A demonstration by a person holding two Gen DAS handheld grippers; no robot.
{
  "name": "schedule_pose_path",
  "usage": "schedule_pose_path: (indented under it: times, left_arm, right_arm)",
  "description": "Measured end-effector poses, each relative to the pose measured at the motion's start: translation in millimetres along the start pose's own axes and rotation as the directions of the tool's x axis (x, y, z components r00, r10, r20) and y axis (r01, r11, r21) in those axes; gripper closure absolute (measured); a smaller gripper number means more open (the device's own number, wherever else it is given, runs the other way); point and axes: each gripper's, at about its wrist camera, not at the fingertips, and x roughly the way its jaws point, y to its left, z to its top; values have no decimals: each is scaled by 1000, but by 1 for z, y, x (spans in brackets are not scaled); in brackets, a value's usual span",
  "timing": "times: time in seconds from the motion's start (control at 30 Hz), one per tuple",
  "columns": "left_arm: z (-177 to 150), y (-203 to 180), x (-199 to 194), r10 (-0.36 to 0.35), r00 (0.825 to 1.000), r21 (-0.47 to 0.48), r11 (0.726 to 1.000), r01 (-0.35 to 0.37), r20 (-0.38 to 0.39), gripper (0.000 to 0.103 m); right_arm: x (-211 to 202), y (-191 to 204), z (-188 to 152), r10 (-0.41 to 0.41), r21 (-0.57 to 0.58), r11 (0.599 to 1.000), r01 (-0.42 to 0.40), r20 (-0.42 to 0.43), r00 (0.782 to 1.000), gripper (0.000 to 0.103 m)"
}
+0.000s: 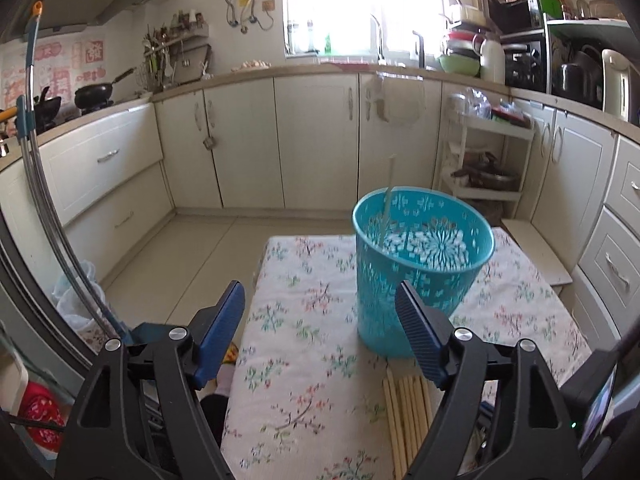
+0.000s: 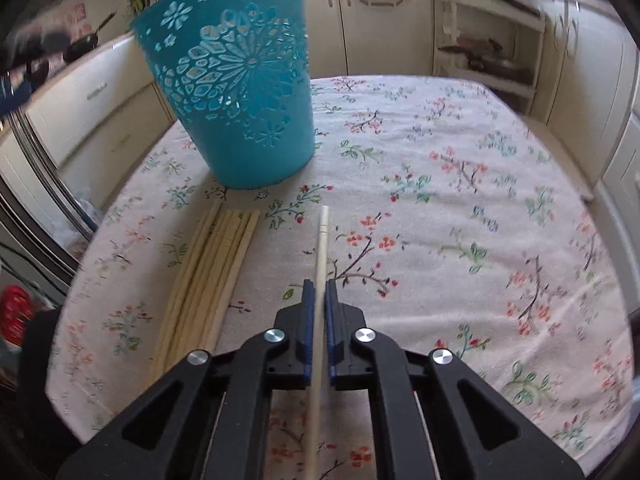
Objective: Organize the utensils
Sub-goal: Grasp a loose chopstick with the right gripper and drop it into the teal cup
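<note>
So the chopstick [image 2: 322,248] we're dealing with sits pinched between the blue pads of our right gripper [image 2: 319,292], jaws squeezed tight on it, with its tip sticking out forward over the floral tablecloth [image 2: 460,208] and the rest running back under the gripper body. Just left of it lies the bundle of loose chopsticks [image 2: 208,272], flat on the cloth and fanned a bit, their far ends stopping just short of the teal basket [image 2: 236,92]. That basket stands upright on the cloth toward the far left of the table, cut-out flower pattern all over its wall, and nothing sits between it and the held stick except bare cloth. From the left wrist view we can see down into the basket [image 1: 424,240]: one pale chopstick [image 1: 387,204] leans in there, blurry, poking up past the rim on the left side. Our left gripper [image 1: 320,332] is spread wide with nothing between its pads, hanging in front of the basket, and the near bundle [image 1: 404,412] shows just under its right finger. Beyond the table there's cream kitchen cabinets [image 1: 248,136], a white shelf rack [image 1: 488,160] to the right, and a wok [image 1: 96,94] on the stove at left.
</note>
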Motion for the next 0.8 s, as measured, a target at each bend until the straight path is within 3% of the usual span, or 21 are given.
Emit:
schedule_pose_path:
  times: [0.13, 0.3, 0.6, 0.73, 0.8]
  left_arm:
    - [-7, 2, 1, -14, 999, 3, 1000, 14, -37, 27]
    - [-17, 4, 6, -19, 997, 4, 1000, 19, -73, 23]
    - [-42, 20, 18, -6, 987, -26, 1000, 1, -159, 23]
    - [-54, 25, 22, -6, 981, -43, 999, -2, -192, 22]
    - [-58, 27, 21, -9, 979, -48, 999, -1, -204, 22]
  right_arm:
    - [-6, -8, -3, 120, 92, 989, -119, -5, 993, 97]
    - [-29, -11, 0, 251, 163, 953, -255, 49, 967, 97]
    - [-102, -21, 36, 391, 203, 873, -443, 251, 885, 97]
    - [-133, -11, 84, 410, 144, 861, -488, 373, 832, 97]
    - [-137, -3, 104, 402, 120, 866, -486, 410, 819, 97]
